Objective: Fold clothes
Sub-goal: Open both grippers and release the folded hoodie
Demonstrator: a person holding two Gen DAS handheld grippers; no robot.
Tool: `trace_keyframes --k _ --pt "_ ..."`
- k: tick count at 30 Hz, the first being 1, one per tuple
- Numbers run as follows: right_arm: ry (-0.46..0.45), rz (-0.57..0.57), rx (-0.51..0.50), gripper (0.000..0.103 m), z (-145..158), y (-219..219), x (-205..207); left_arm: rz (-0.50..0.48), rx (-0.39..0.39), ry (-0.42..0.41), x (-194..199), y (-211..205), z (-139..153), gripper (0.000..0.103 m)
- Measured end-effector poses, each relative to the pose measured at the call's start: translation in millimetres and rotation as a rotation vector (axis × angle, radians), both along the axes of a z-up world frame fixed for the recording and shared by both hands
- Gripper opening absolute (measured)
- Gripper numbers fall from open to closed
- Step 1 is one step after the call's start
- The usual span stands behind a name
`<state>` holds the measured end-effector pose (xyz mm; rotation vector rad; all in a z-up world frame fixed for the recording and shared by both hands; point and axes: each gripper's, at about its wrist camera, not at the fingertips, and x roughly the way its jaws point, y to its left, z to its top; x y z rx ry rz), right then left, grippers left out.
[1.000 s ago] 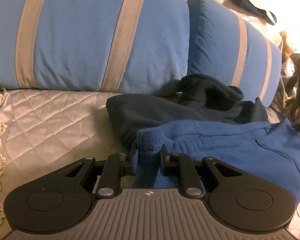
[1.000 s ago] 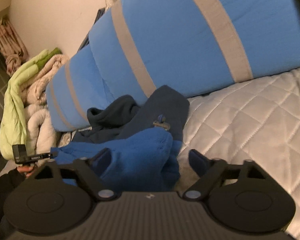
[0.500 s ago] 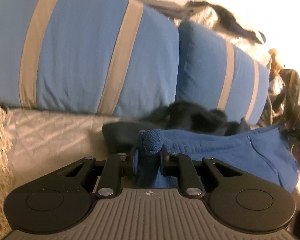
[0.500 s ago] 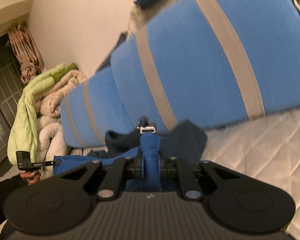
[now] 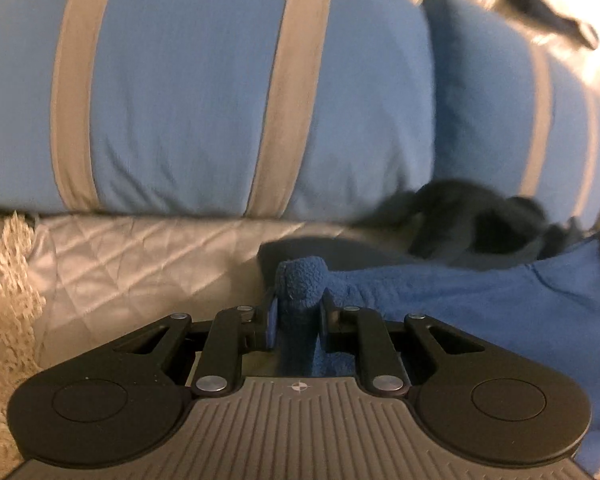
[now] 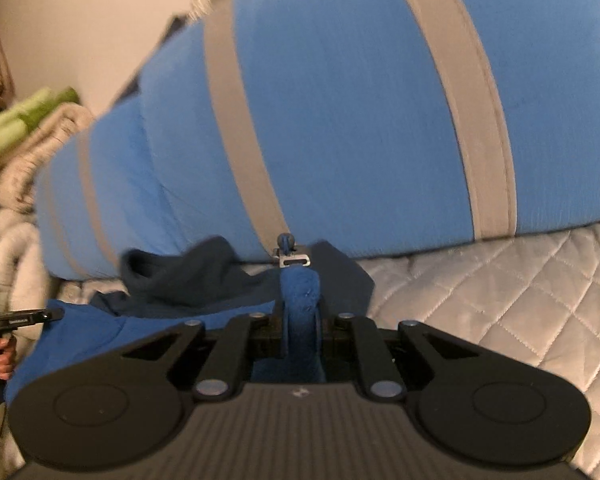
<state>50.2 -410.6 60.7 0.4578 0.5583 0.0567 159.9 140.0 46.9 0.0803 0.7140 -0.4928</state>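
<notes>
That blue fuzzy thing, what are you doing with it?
A person is folding clothes on a bed. The left gripper and the right gripper each pinch an edge of the blue fleece. A dark navy garment lies behind it on the quilted cover, against the striped blue pillows.

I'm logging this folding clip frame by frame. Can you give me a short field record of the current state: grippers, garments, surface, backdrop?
left gripper: shut on blue fleece garment
right gripper: shut on the same garment
second garment: dark navy garment, crumpled behind the blue one
surface: white quilted bedspread
backdrop: blue pillows with grey stripes
image quality: motion blur in both views
</notes>
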Motion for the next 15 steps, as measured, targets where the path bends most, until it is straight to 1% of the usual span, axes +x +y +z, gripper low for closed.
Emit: trace_keyframes --k 2,4,5,6,7,8,9,10,11,12,14,15 --pt "0.037 -0.002 -0.033 0.012 -6 2 9 0.016 0.007 0.008 8 -2 -10 0.019" --pt "0.071 -0.002 -0.062 0.012 -12 4 16 0.025 0.031 0.004 14 -7 -15 0.019" --pt "0.096 0.001 -0.084 0.014 -14 6 20 0.025 0.049 0.001 16 -10 -17 0.020" --pt "0.122 0.002 -0.105 0.025 -16 8 23 0.025 0.070 0.002 17 -14 -19 0.020" --pt "0.149 0.000 -0.128 0.041 -17 9 25 0.026 0.091 0.001 16 -16 -19 0.023" --pt "0.173 -0.002 -0.147 0.049 -18 10 25 0.028 0.110 -0.001 16 -18 -19 0.029" --pt "0.180 -0.005 -0.150 0.060 -16 9 23 0.039 0.120 -0.003 16 -17 -16 0.033" --pt "0.181 -0.015 -0.154 0.068 -12 7 18 0.057 0.118 0.005 18 -13 -11 0.042" --pt "0.181 -0.024 -0.159 0.083 -8 6 13 0.076 0.115 0.014 19 -8 -6 0.047" --pt "0.176 -0.030 -0.173 0.091 -2 6 5 0.096 0.106 0.022 19 -3 0 0.049" --pt "0.159 -0.021 -0.207 0.091 10 7 -17 0.138 0.046 0.032 13 12 18 0.049" --pt "0.154 -0.024 -0.235 0.091 17 9 -30 0.147 0.033 0.029 6 18 29 0.049"
